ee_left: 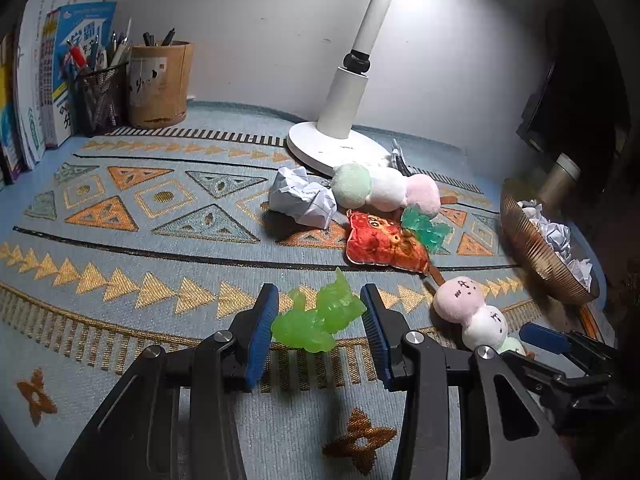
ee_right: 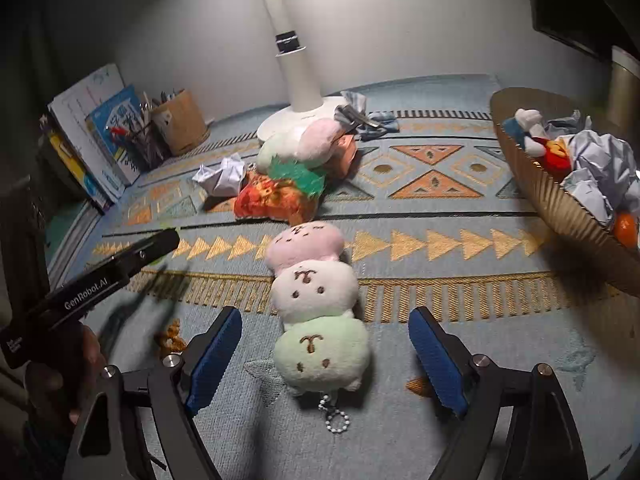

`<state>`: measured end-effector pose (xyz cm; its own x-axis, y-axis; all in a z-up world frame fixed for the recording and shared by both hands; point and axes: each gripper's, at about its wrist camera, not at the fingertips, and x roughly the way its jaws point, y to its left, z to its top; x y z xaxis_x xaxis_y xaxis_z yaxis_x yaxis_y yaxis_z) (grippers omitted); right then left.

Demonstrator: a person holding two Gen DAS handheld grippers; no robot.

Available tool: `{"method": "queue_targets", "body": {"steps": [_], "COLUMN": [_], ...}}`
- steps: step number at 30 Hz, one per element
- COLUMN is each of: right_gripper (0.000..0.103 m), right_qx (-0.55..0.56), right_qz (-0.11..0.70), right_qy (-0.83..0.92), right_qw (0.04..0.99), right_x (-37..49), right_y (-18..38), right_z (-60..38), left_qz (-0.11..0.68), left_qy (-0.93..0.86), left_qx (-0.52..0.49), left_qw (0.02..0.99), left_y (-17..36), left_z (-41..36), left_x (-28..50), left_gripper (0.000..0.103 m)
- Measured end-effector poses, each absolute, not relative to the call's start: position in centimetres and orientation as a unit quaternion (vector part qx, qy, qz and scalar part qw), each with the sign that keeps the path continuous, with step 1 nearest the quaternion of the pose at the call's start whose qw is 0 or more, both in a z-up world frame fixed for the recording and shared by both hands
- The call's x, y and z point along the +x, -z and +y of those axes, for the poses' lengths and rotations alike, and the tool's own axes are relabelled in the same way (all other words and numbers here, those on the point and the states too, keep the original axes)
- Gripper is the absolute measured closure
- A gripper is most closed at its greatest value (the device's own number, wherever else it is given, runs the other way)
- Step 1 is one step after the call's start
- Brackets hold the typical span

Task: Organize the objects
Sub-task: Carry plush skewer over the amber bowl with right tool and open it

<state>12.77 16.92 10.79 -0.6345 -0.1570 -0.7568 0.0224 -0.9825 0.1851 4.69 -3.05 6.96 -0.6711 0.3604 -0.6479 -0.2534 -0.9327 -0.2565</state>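
Note:
My left gripper (ee_left: 320,320) holds a translucent green jelly toy (ee_left: 320,318) between its blue pads, just above the patterned mat. My right gripper (ee_right: 324,344) is open, its jaws on either side of a three-ball plush skewer (ee_right: 316,300) (pink, white, green, with a bead chain) lying on the mat; it also shows in the left wrist view (ee_left: 472,316). Further back lie an orange plush (ee_left: 384,246), a teal jelly toy (ee_left: 424,226), a second plush skewer (ee_left: 384,190) and a crumpled paper ball (ee_left: 302,198).
A ribbed gold bowl (ee_right: 556,196) at the right holds crumpled paper and small toys. A white desk lamp base (ee_left: 332,148) stands at the back. Books (ee_left: 60,88), a mesh pen cup (ee_left: 98,96) and a wooden pen holder (ee_left: 160,84) stand at the back left.

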Motion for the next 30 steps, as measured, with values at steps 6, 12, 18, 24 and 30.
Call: {"method": "queue_targets", "body": {"steps": [6, 12, 18, 24, 30], "right_gripper": [0.058, 0.062, 0.062, 0.061, 0.039], "right_qx": [0.453, 0.409, 0.248, 0.226, 0.283], "right_qz": [-0.045, -0.079, -0.159, -0.204, -0.271], "right_qy": [0.889, 0.908, 0.95, 0.932, 0.898], "right_qw": [0.041, 0.04, -0.104, -0.199, -0.199], "right_x": [10.7, 12.8, 19.5, 19.6, 16.7], "right_y": [-9.9, -12.7, -23.7, -24.3, -19.9], "right_z": [15.6, 17.8, 30.4, 37.4, 41.7], "left_qz": [-0.061, -0.038, -0.006, -0.028, -0.002], "left_qy": [-0.915, -0.914, -0.91, -0.874, -0.868], "left_qx": [-0.364, -0.368, -0.302, -0.311, -0.34], "left_qw": [0.16, 0.168, 0.285, 0.372, 0.36], "left_y": [-7.1, -7.8, -15.6, -18.5, -14.7], "left_z": [-2.8, -1.1, 9.4, 21.1, 26.2], "left_x": [4.9, 5.1, 6.0, 3.9, 1.8], "left_gripper": [0.064, 0.064, 0.064, 0.064, 0.008]}}
